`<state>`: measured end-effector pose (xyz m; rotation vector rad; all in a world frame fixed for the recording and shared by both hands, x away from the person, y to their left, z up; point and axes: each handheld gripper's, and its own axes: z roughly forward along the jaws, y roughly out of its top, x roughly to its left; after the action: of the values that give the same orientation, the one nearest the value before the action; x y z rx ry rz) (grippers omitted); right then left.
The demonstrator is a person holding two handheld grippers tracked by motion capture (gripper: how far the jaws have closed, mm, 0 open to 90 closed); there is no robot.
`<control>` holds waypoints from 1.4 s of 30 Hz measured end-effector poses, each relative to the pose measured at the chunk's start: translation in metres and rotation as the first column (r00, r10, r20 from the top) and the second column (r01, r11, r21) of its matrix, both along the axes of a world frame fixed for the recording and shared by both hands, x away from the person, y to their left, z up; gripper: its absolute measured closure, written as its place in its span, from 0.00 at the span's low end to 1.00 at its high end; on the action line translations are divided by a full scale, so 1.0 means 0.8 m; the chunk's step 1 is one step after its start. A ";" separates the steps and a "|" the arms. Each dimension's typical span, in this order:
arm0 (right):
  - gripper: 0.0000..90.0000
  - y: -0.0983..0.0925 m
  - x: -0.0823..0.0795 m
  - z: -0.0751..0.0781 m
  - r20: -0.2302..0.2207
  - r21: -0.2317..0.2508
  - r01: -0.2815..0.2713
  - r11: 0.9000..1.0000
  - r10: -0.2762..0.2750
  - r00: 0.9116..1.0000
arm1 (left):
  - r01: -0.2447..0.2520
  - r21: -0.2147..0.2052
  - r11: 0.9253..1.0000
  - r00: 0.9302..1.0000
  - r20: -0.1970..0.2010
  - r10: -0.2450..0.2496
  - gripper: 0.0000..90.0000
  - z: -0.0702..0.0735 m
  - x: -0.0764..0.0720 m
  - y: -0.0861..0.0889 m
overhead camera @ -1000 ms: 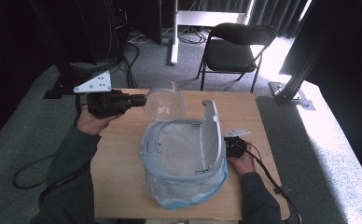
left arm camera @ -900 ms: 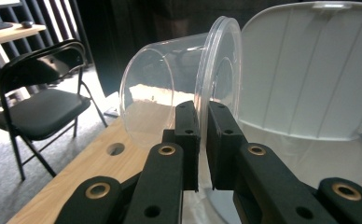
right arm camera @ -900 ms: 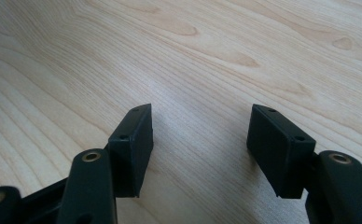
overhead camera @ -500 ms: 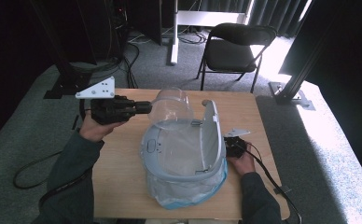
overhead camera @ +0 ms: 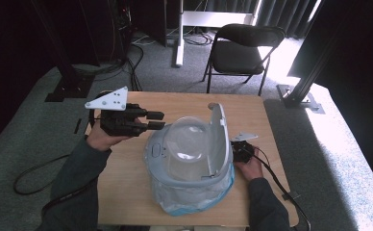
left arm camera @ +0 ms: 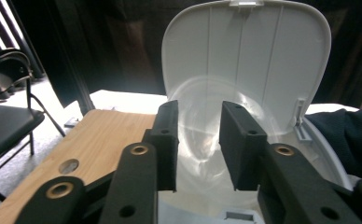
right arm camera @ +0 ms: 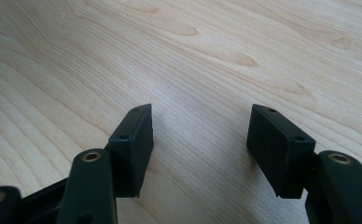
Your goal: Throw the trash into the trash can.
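My left gripper (overhead camera: pixel 156 121) sits level above the left half of the wooden table (overhead camera: pixel 127 168), its jaws part open with nothing between them; they have just been opening. A clear plastic cup (overhead camera: pixel 188 144), mouth down, now rests in the open top of the small white bin (overhead camera: pixel 155 151), just past the jaw tips and apart from them. Seen along the left gripper (left arm camera: pixel 198 140), the gap between the pads frames that cup (left arm camera: pixel 202 140), glassy and glaring, with the bin's raised lid (left arm camera: pixel 244 60) standing upright behind it. From the high view the lid (overhead camera: pixel 219 137) stands on edge along the bin's right side. A clear liner bag (overhead camera: pixel 194 199) with a blue hem hangs out around the bin's rim toward my edge of the table. My right gripper (overhead camera: pixel 236 150) lies low on the table just to the right of the bin, my hand (overhead camera: pixel 252 168) behind it and the cable (overhead camera: pixel 276 178) trailing back over the table edge. Along the right gripper (right arm camera: pixel 200 133) the jaws stand about half open over bare wood grain (right arm camera: pixel 207 56), gripping nothing. A black folding chair (overhead camera: pixel 244 53) stands on the carpet beyond the far edge of the table.
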<state>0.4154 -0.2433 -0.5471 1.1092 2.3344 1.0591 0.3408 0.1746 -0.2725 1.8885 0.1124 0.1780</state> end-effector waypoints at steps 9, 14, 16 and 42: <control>0.45 0.000 0.000 0.000 -0.001 0.001 0.002 1.000 -0.002 1.000 | -0.023 -0.001 1.000 1.000 -0.006 0.023 0.73 -0.004 0.008 0.000; 0.45 0.000 0.000 0.000 -0.001 0.001 0.002 1.000 -0.002 1.000 | -0.024 0.003 1.000 1.000 -0.015 0.024 0.72 -0.008 0.010 -0.003; 0.45 0.000 0.000 0.000 0.000 0.000 0.002 1.000 -0.002 1.000 | -0.028 0.008 1.000 0.999 -0.017 0.028 0.72 -0.009 0.010 -0.005; 0.45 0.000 0.000 0.000 0.000 0.000 0.002 1.000 -0.002 1.000 | -0.027 -0.014 1.000 0.999 -0.023 0.026 0.69 -0.009 0.017 -0.007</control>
<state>0.4153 -0.2433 -0.5471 1.1118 2.3331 1.0589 0.3543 0.1691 -0.2797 1.8758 0.1539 0.1732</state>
